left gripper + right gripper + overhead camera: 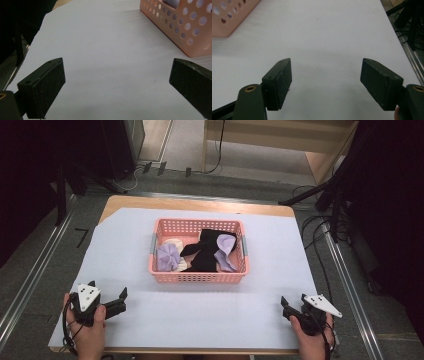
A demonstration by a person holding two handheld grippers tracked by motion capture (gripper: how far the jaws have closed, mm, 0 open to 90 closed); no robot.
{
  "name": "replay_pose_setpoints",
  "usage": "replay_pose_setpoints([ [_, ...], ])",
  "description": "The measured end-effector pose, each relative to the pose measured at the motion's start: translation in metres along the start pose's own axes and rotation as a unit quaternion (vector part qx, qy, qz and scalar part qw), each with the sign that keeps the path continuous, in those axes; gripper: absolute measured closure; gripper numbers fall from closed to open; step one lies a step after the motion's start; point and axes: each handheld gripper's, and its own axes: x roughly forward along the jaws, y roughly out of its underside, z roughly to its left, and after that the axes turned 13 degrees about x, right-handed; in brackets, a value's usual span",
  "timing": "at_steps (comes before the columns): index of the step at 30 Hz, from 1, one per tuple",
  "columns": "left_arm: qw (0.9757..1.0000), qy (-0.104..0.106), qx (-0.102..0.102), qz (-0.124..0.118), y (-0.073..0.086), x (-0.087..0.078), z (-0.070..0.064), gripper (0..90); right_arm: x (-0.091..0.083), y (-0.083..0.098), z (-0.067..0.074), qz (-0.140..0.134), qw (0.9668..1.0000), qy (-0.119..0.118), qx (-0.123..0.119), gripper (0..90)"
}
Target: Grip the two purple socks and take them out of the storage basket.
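Note:
A pink perforated basket sits in the middle of the white-covered table. In it lie a lavender sock, a black sock, a second lavender sock and a bit of cream fabric. My left gripper rests near the front left corner, open, nothing between its jaws. My right gripper rests near the front right, also open and holding nothing. The left gripper view has the left gripper over bare sheet, the basket ahead at right. The right gripper sees the basket far left.
The white sheet spreads wide around the basket, with wood tabletop showing at the far edge. Metal floor rails run along both sides. Cables and black stand legs lie on the floor at right. A wooden unit stands behind.

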Motion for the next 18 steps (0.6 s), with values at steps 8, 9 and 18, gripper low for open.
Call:
replay_pose_setpoints([
  [8, 1.0000, 0.003, -0.002, -0.002, 0.000, 0.000, 0.001, 1.1, -0.007, -0.017, 0.009, -0.024, 0.9991, -0.025, 0.023, 26.2],
  [9, 1.0000, 0.003, -0.002, -0.002, 0.000, -0.001, 0.001, 1.1, -0.007, -0.017, 0.009, -0.024, 0.9991, -0.025, 0.023, 26.2],
  [18, 1.0000, 0.003, -0.001, 0.004, 0.000, 0.000, 0.001, 1.1, -0.001, -0.046, 0.056, -0.047, 0.9973, -0.053, 0.018, 25.9],
])
